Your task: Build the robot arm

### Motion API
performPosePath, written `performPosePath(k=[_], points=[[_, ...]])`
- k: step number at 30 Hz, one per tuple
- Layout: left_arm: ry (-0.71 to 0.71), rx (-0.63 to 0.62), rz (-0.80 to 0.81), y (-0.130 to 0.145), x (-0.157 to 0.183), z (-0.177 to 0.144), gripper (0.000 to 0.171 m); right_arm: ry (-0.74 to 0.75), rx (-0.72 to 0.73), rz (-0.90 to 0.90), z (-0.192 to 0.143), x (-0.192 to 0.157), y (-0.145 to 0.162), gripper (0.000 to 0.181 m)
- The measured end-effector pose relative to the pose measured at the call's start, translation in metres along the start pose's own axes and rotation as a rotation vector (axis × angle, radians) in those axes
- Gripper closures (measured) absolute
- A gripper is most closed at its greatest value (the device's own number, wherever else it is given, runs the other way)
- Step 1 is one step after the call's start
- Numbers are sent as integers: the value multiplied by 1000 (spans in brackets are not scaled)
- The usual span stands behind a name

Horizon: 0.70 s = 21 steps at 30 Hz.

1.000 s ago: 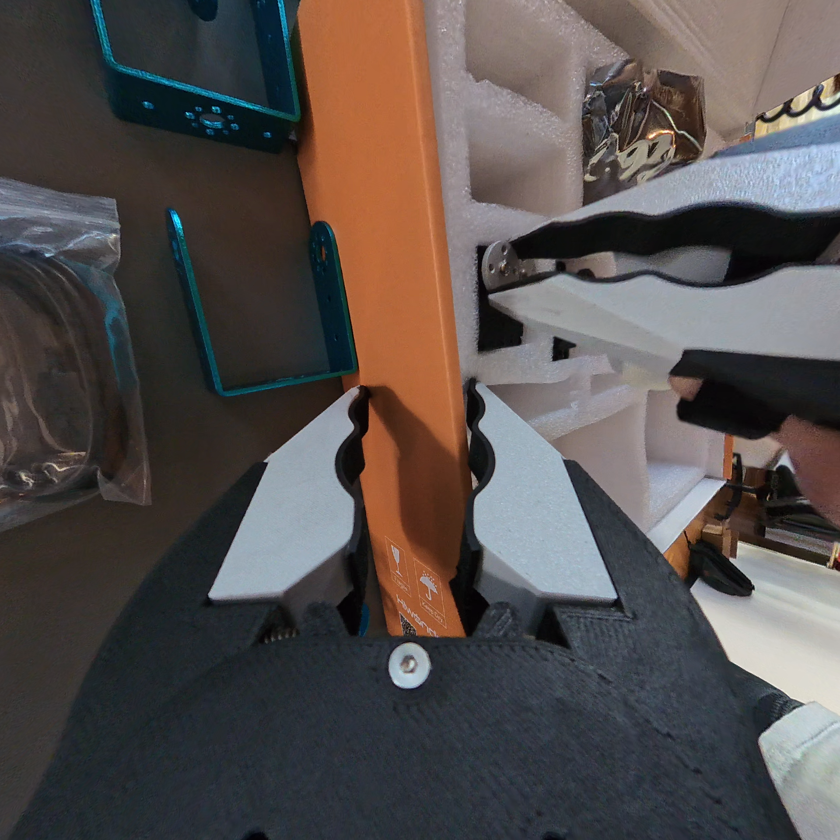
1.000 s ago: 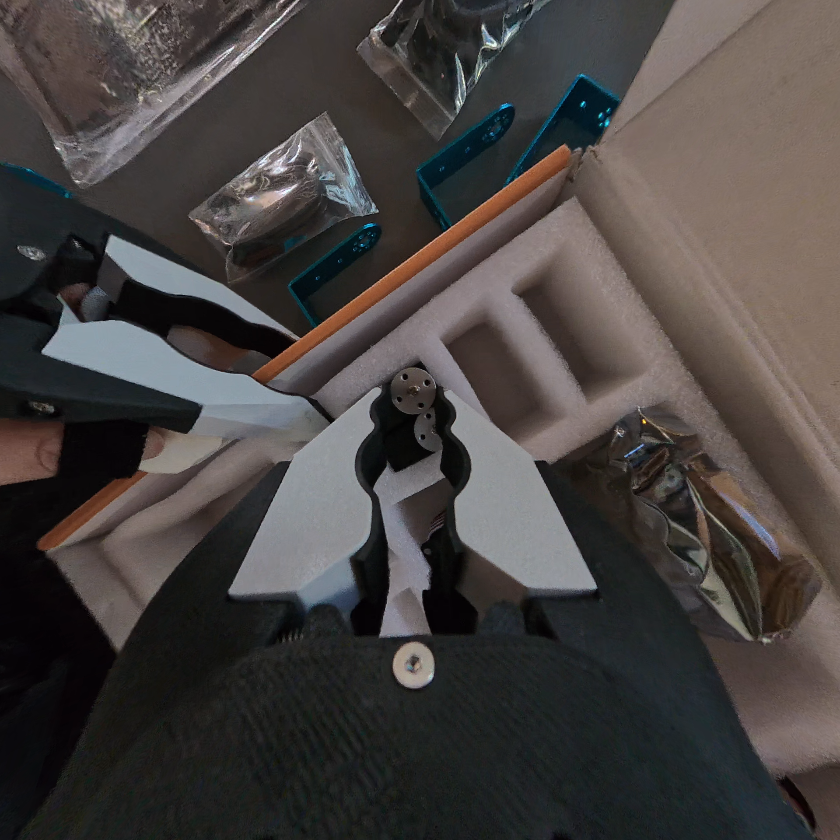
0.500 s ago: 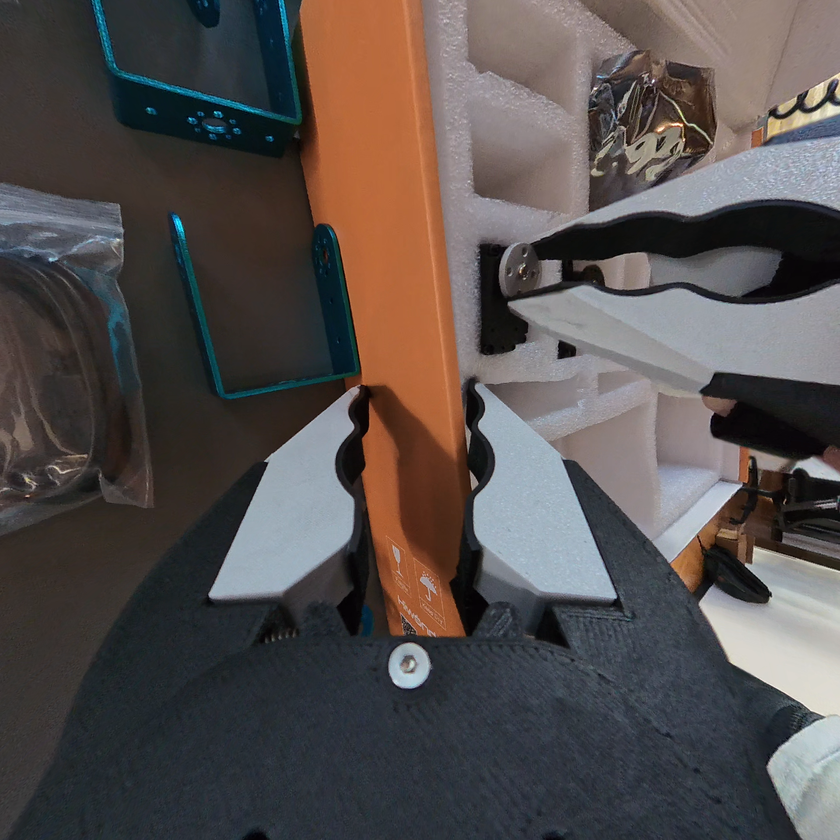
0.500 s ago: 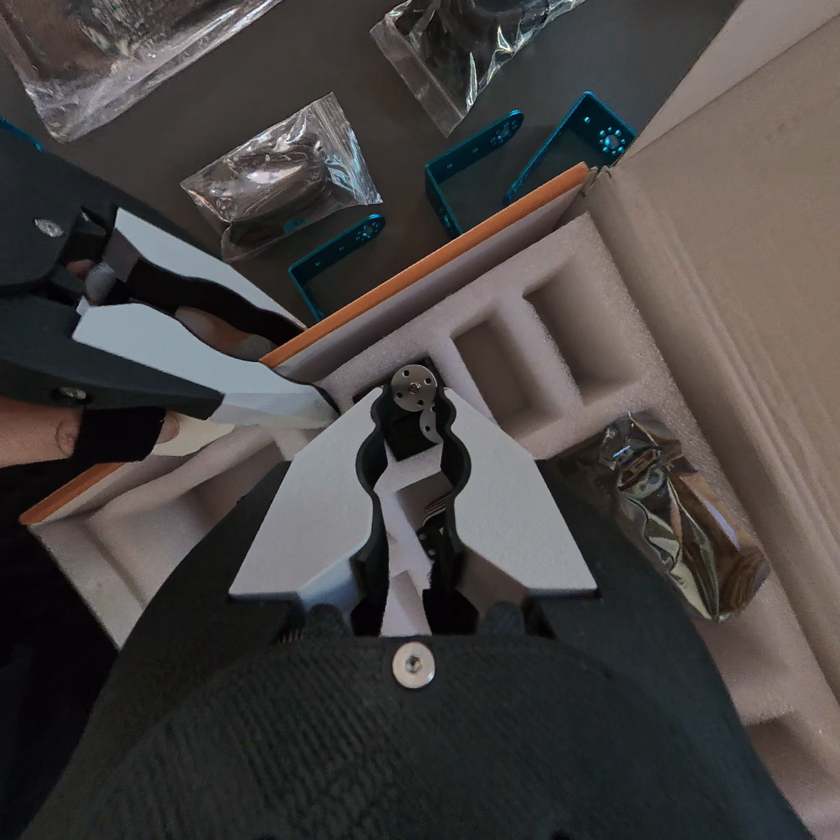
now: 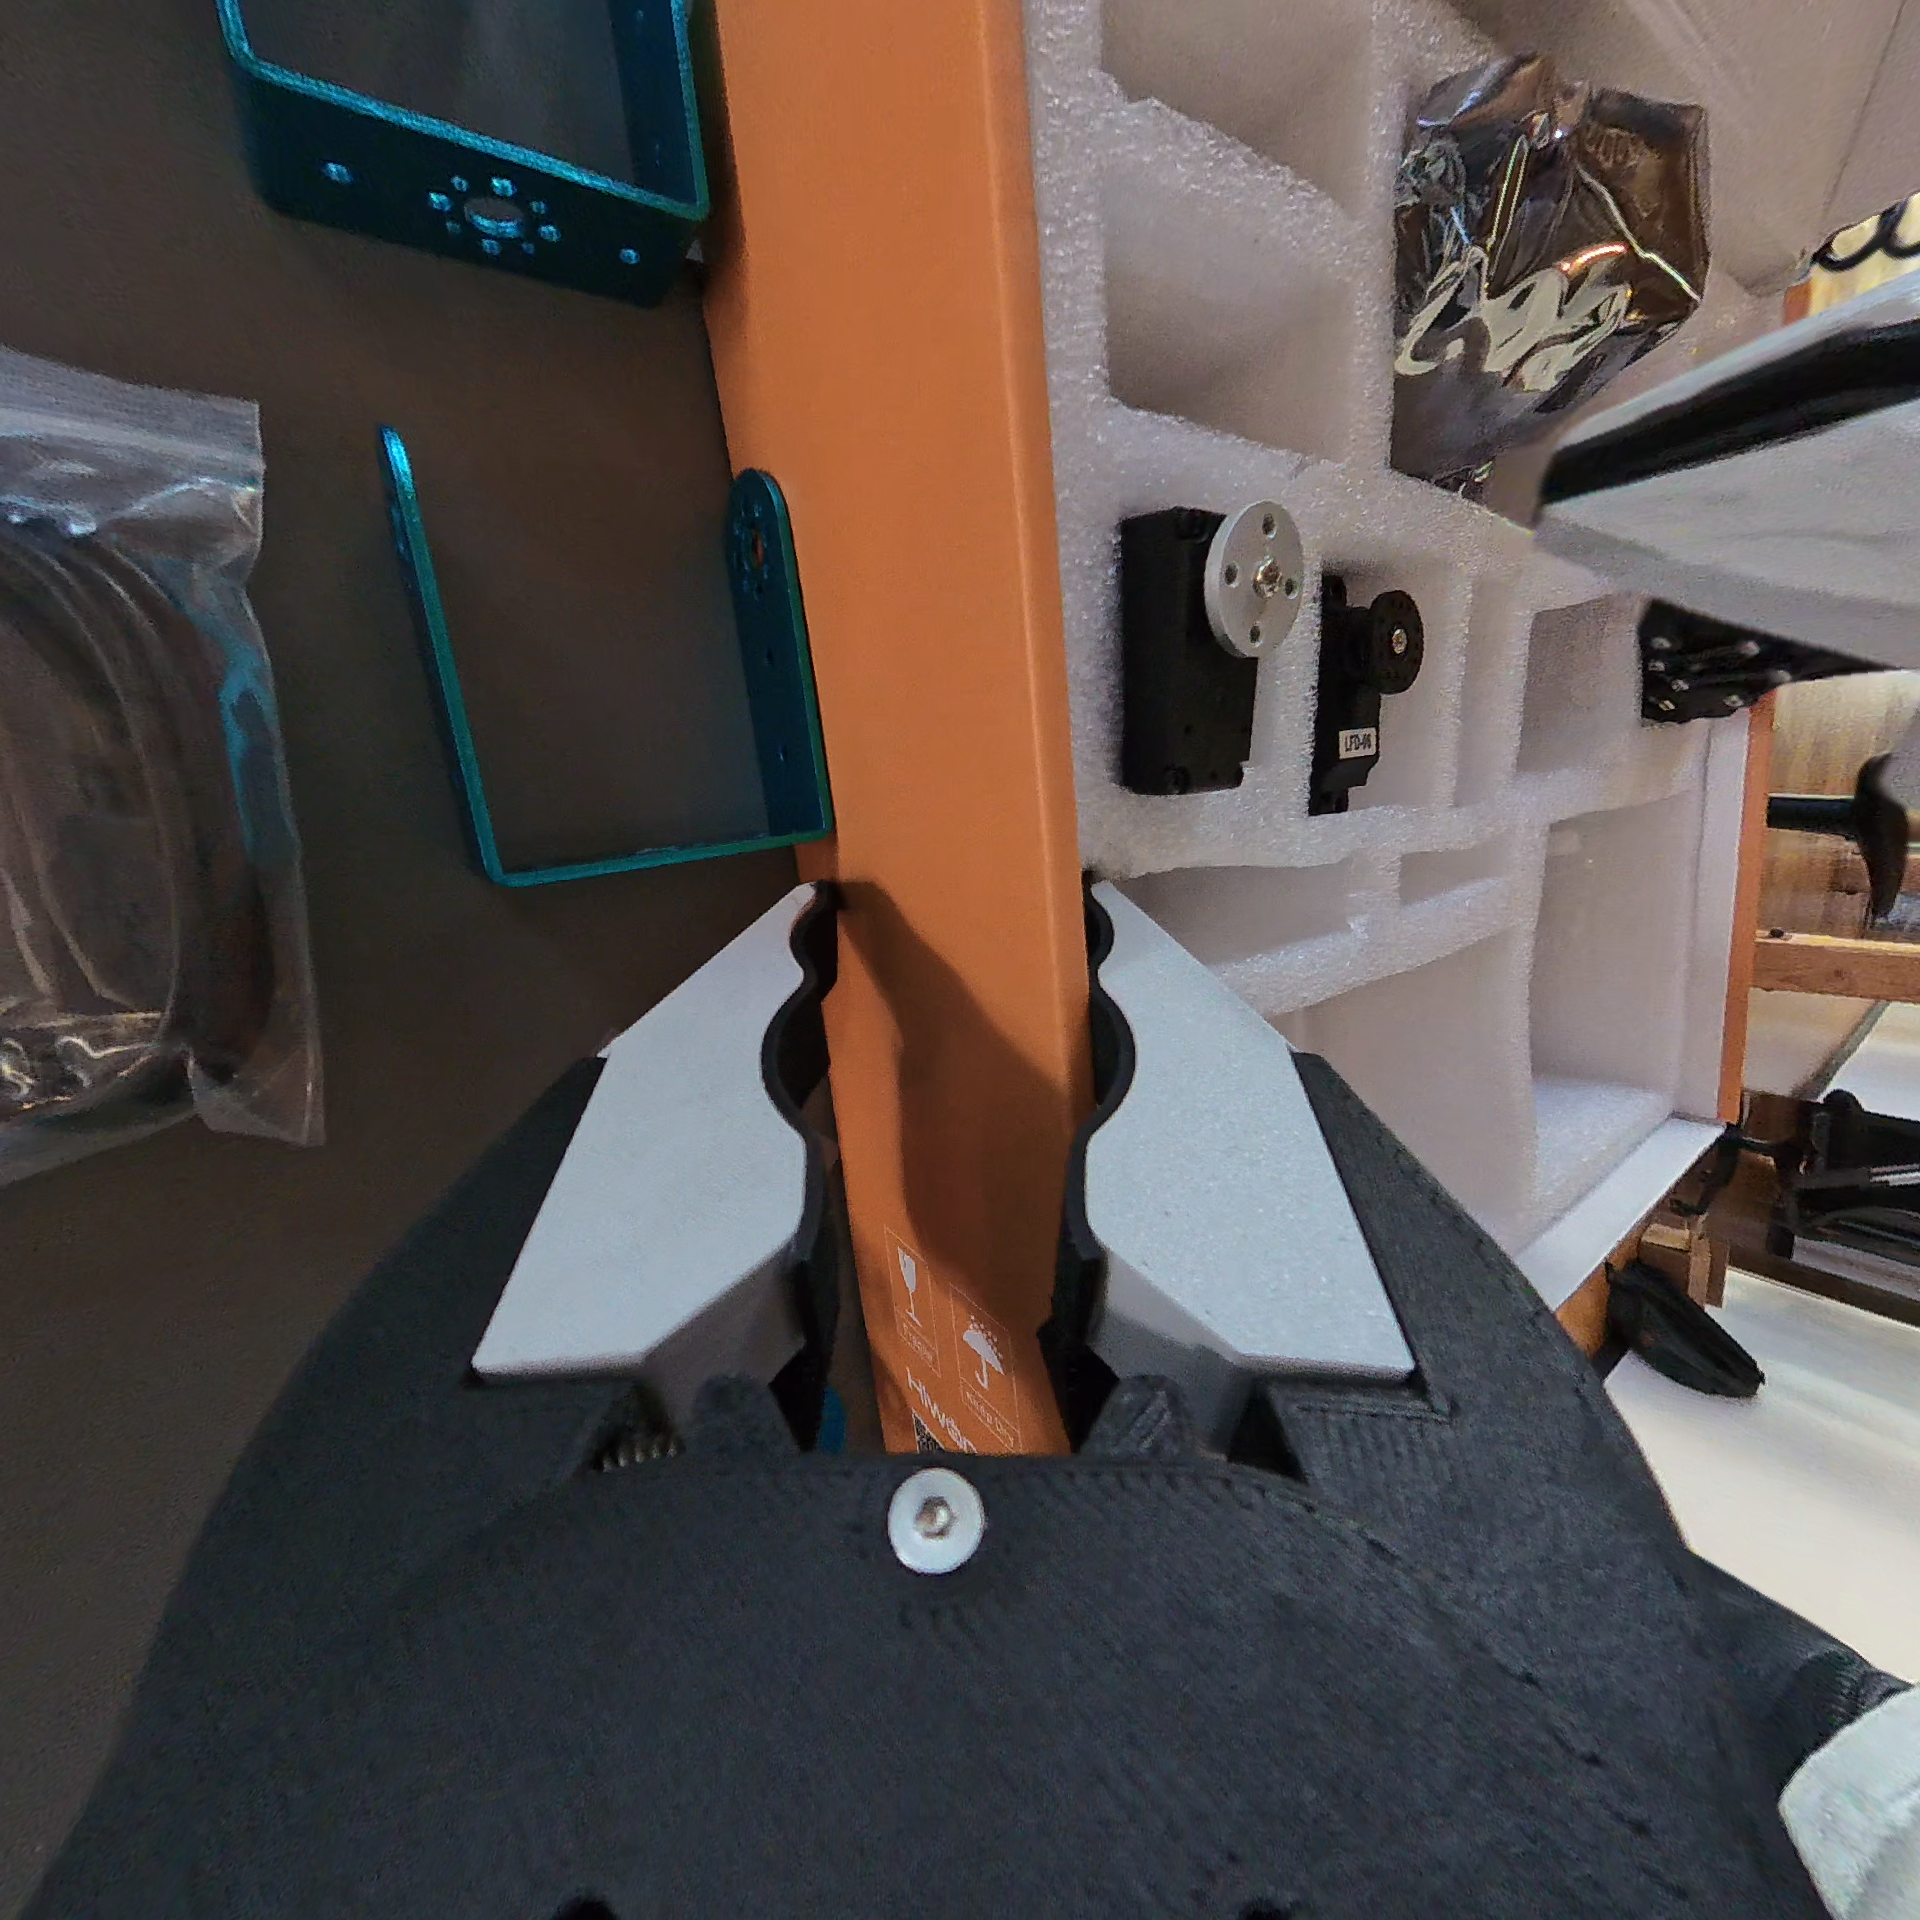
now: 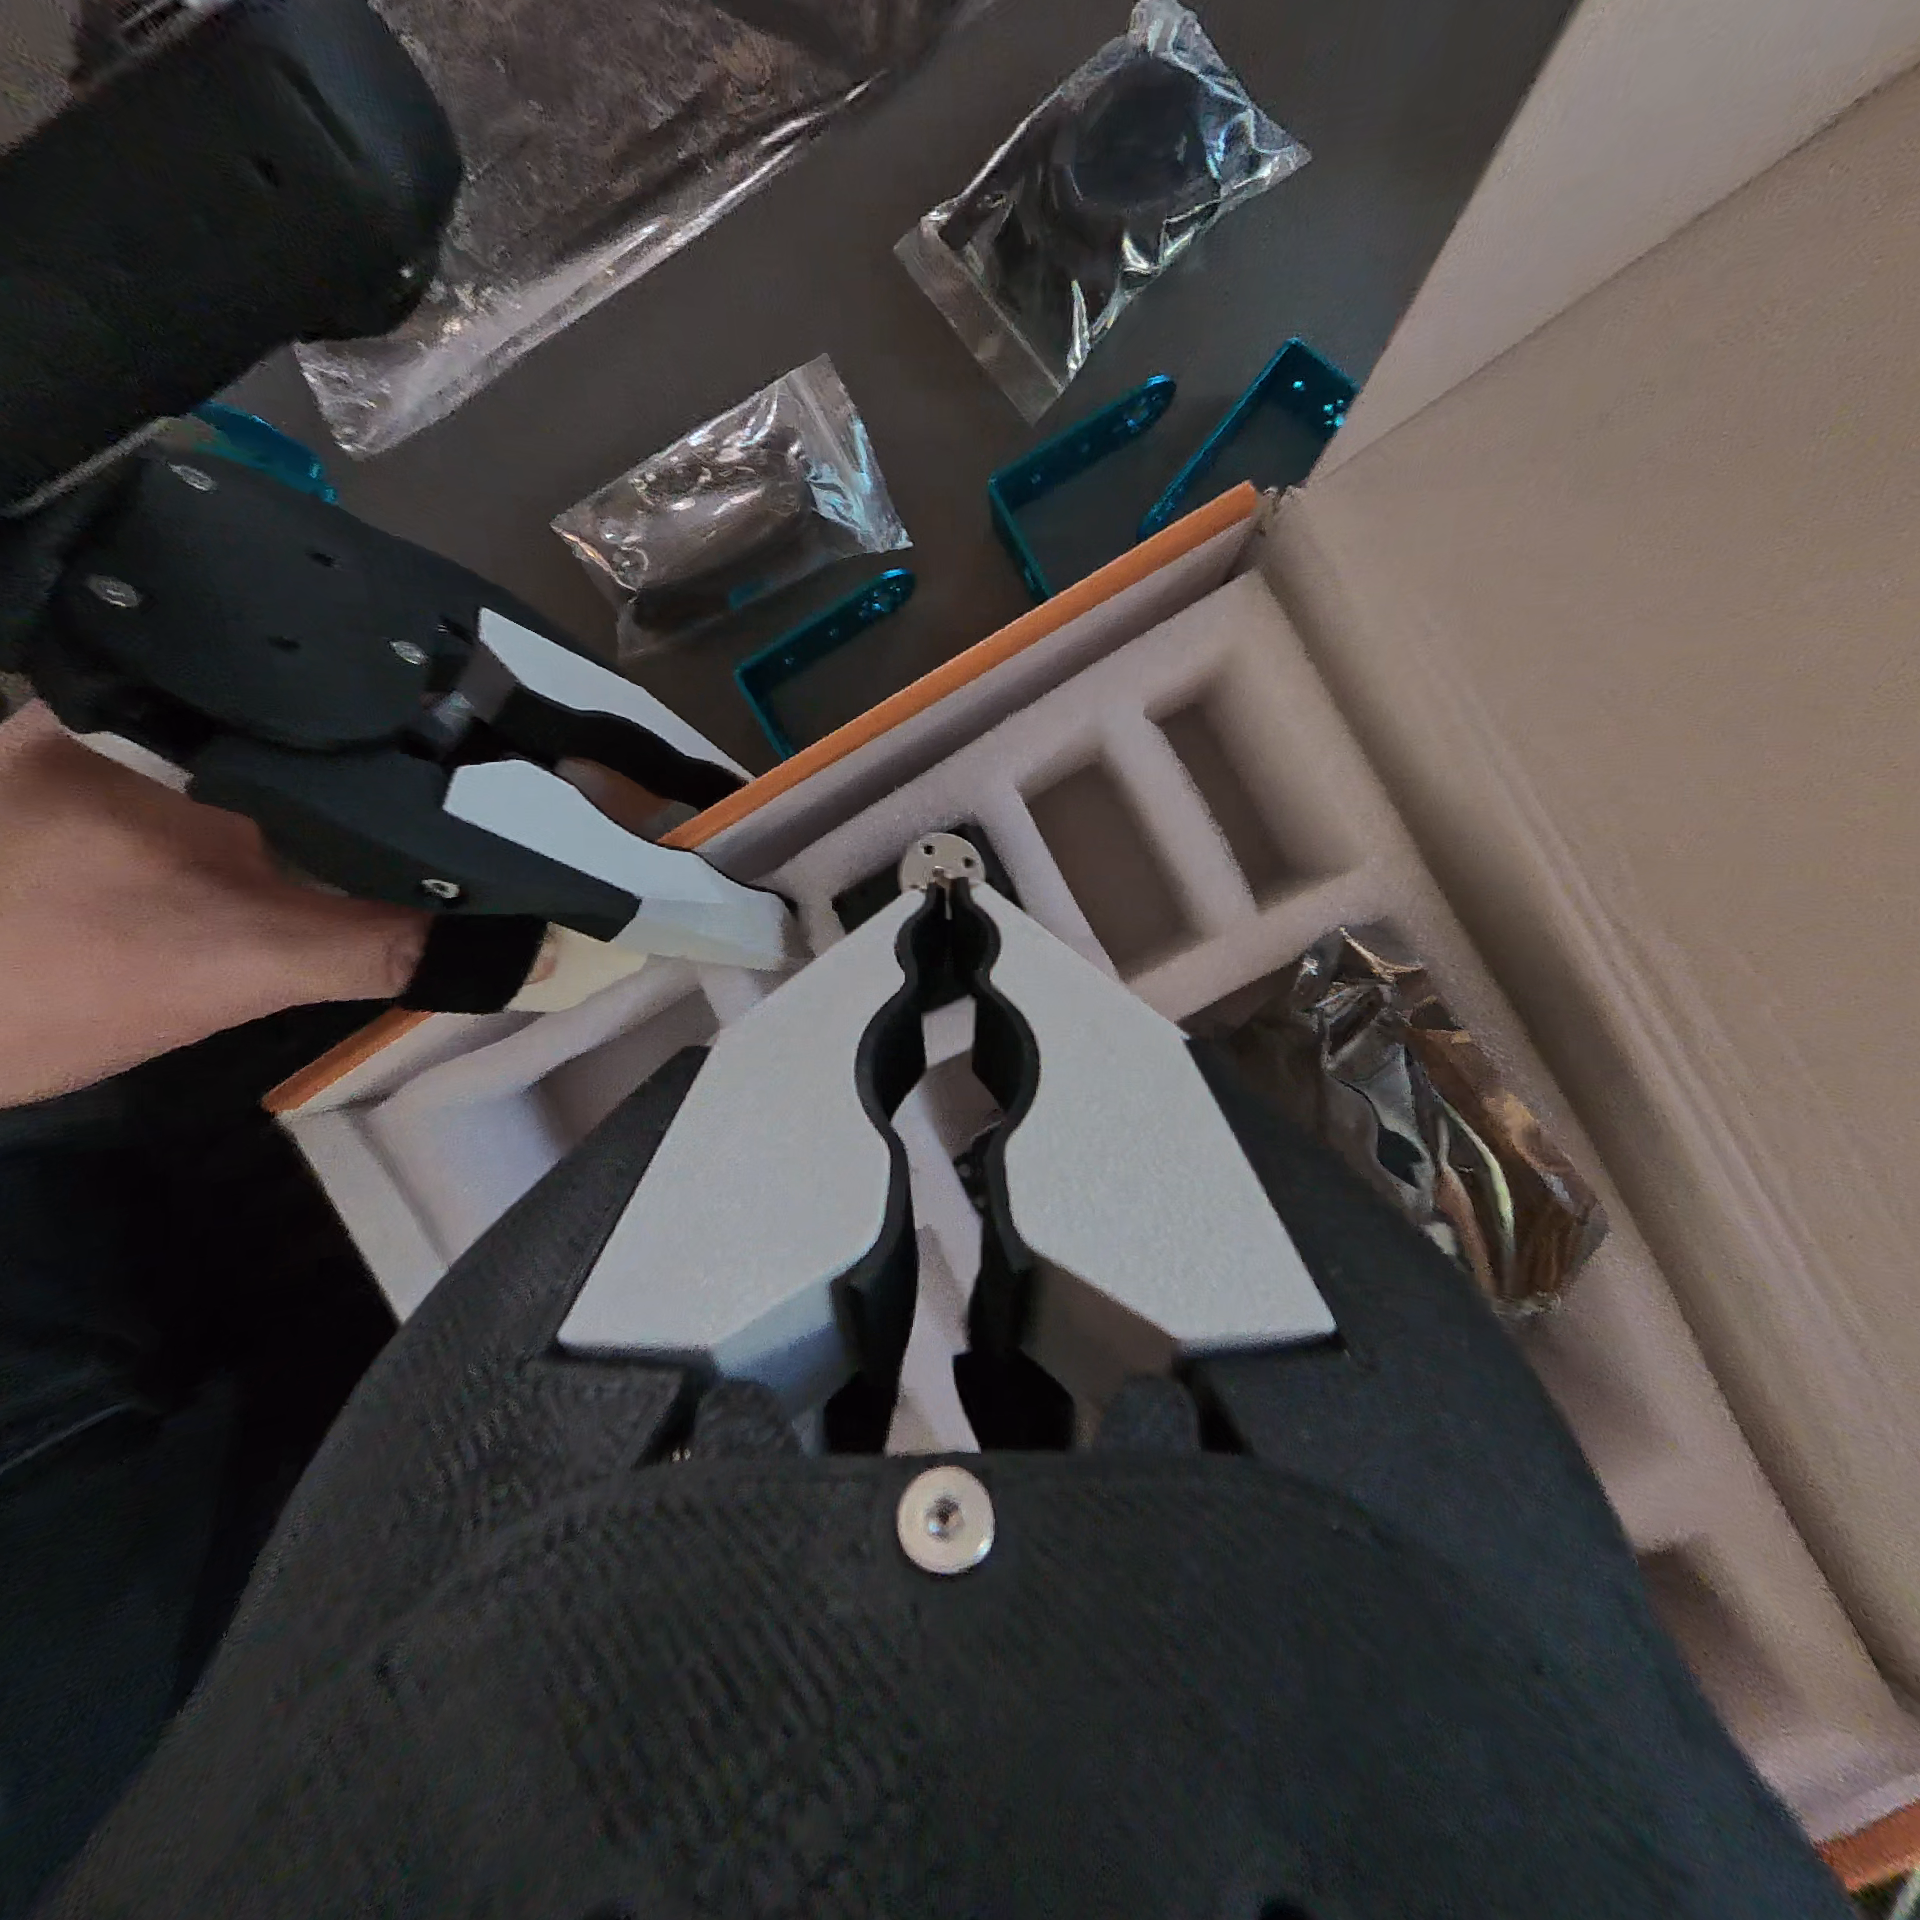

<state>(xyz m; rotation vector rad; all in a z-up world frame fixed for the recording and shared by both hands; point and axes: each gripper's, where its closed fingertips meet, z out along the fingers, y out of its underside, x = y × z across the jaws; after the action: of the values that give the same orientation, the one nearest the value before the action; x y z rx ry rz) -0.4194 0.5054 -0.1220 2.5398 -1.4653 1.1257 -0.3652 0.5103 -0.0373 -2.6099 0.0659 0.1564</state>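
Your left gripper clamps the orange cardboard box wall; your right gripper, pinched nearly closed and apparently empty, is near the black silver-horned servo at the white foam insert's edge, where a skewed bite could slip.

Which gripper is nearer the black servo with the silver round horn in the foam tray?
Right. The right gripper has its nearly closed fingertips right at the servo, on its silver horn. The left gripper is off to the side, clamped on the box's orange wall.
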Motion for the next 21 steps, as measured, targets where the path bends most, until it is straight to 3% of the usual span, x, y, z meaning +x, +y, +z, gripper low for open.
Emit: performPosePath(k=[2,5,11,21], points=[[-1,0,-2,0,0,0,127,23,-18,7,4,10,4,162],[-3,-5,-4,0,0,0,127,-55,-77,89,20,4,12,153],[-13,-9,-1,0,0,1,127,53,-141,40,40,0,15,157],[-8,-13,-2,1,0,2,125,90,-81,-30,30,-3,13,163]])
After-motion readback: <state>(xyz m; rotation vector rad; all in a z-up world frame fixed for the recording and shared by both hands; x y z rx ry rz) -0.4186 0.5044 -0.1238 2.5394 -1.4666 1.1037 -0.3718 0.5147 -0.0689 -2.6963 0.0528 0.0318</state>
